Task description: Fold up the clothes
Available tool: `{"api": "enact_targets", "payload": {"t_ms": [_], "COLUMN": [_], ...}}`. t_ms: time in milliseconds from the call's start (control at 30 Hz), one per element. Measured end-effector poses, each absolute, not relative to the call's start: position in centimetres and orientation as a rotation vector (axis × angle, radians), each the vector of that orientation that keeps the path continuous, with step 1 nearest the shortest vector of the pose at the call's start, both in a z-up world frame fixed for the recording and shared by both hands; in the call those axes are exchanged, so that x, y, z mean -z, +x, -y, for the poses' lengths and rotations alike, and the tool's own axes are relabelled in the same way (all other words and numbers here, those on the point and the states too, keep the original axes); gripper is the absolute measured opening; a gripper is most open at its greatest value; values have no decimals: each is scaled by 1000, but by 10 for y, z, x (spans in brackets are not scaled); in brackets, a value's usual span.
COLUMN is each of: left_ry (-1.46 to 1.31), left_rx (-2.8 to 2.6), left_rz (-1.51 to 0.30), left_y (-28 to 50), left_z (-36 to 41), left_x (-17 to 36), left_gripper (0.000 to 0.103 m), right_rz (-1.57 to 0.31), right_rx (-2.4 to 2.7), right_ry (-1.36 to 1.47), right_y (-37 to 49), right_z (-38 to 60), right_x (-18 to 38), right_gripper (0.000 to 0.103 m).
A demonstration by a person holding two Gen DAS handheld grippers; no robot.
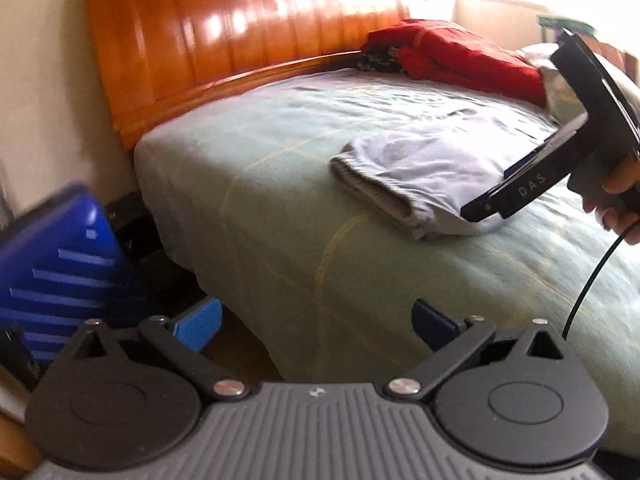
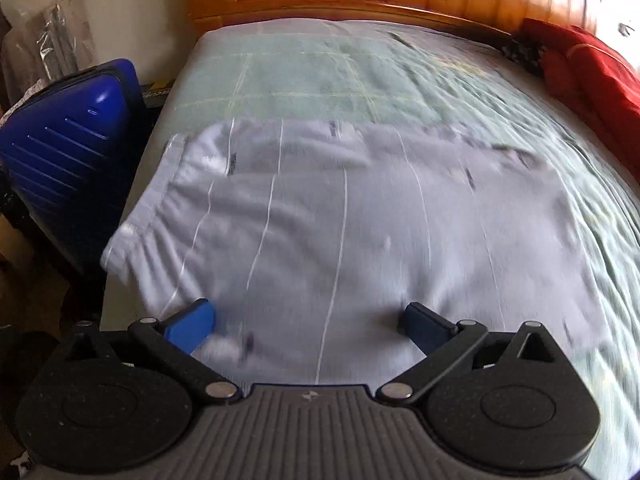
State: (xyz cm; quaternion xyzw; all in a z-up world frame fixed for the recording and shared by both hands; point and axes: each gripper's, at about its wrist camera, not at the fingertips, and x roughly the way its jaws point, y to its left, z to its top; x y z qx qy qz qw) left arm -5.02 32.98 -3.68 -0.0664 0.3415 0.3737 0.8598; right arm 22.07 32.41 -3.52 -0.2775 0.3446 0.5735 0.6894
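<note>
Lying flat on the green bed cover (image 2: pixel 360 76), the pale grey folded garment (image 2: pixel 340 232) sits near the bed's left edge, ribbed waistband toward the blue suitcase (image 2: pixel 68 148). Right gripper (image 2: pixel 308 324) hovers just over the garment's near edge, jaws spread wide, nothing pinched. Left gripper (image 1: pixel 316 324) is off the bed's near-left corner, jaws spread, empty. Red bedding (image 1: pixel 460 56) lies far right by the wooden headboard (image 1: pixel 240 28).

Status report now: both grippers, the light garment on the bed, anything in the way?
Left gripper open, empty. Right gripper open over the garment, gripping nothing. Garment lies folded on the bed. Red cloth well clear.
</note>
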Motion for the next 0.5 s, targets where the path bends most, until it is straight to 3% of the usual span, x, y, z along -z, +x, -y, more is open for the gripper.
{"api": "enact_targets", "payload": {"t_ms": [500], "left_ry": [-196], "left_rx": [-605], "left_rz": [-668], "left_y": [-36], "left_z": [-265], "left_x": [-27], "left_gripper": [101], "right_rz": [-806], "right_rx": [-1057], "right_ry": [-407], "right_y": [158], "right_z": [-157], "right_x": [-34], "right_gripper": [103]}}
